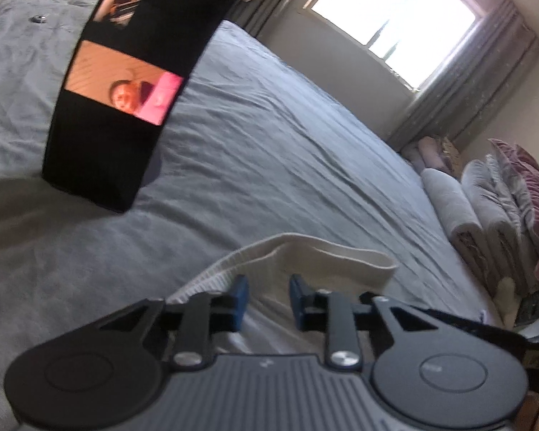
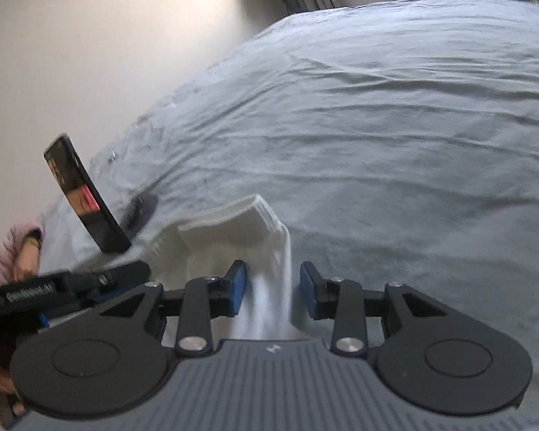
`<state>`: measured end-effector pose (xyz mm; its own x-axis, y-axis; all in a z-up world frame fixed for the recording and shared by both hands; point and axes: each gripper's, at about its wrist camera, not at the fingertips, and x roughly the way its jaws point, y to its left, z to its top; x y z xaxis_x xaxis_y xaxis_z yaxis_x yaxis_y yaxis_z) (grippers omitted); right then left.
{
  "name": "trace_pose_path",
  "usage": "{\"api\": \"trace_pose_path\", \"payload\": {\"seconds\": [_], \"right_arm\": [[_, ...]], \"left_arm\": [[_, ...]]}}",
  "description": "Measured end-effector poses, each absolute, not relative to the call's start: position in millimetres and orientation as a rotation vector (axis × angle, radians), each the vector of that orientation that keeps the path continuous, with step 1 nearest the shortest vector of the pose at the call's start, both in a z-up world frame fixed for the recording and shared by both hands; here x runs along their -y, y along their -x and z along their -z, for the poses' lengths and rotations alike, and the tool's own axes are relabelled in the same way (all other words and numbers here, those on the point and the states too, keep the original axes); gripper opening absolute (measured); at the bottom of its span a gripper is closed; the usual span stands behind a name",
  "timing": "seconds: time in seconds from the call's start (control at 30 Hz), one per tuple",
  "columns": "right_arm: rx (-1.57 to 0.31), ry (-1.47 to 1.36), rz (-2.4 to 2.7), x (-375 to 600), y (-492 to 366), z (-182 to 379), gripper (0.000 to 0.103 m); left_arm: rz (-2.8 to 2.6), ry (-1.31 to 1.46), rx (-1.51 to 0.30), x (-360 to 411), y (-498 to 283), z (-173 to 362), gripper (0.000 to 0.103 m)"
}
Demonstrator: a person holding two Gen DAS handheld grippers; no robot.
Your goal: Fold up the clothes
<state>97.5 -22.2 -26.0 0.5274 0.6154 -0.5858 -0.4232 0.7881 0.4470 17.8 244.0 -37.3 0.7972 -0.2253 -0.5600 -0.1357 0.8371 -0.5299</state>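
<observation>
A cream ribbed sock (image 1: 323,255) lies on the grey bed sheet (image 1: 269,143), its cuff end folded over. My left gripper (image 1: 269,287) hovers at the sock's near part. Its blue pads stand apart, with fabric showing in the gap and no pad pressing on it. In the right wrist view the same sock (image 2: 233,226) looks white, and a strip of it runs between the pads of my right gripper (image 2: 273,276). That gripper is open, with a clear gap on the strip's right side. The left tool's black body (image 2: 54,287) comes in from the left.
A black phone (image 1: 133,82) with a lit screen stands propped on the bed, left of the sock. Folded blankets and pillows (image 1: 485,208) are stacked past the bed's right edge under a bright window (image 1: 395,18). A person's hand in a pink sleeve (image 2: 25,251) is at the left.
</observation>
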Motion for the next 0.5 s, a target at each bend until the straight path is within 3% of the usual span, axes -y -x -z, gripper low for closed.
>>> {"api": "trace_pose_path", "payload": {"seconds": [0.07, 0.1, 0.37, 0.5], "right_arm": [[-0.787, -0.283, -0.652, 17.2, -97.8, 24.8, 0.023], [-0.776, -0.284, -0.667, 15.0, -95.7, 22.0, 0.009], [-0.668, -0.167, -0.793, -15.2, -51.6, -15.7, 0.008], [-0.657, -0.004, -0.851, -46.1, -23.6, -20.7, 0.008]], "left_arm": [[0.038, 0.596, -0.662, -246.8, -19.0, 39.4, 0.012], [0.036, 0.604, -0.664, -248.5, -19.2, 40.3, 0.011], [0.060, 0.721, -0.698, -264.2, -9.0, 39.6, 0.013], [0.095, 0.873, -0.707, -278.8, 2.5, 46.1, 0.024]]}}
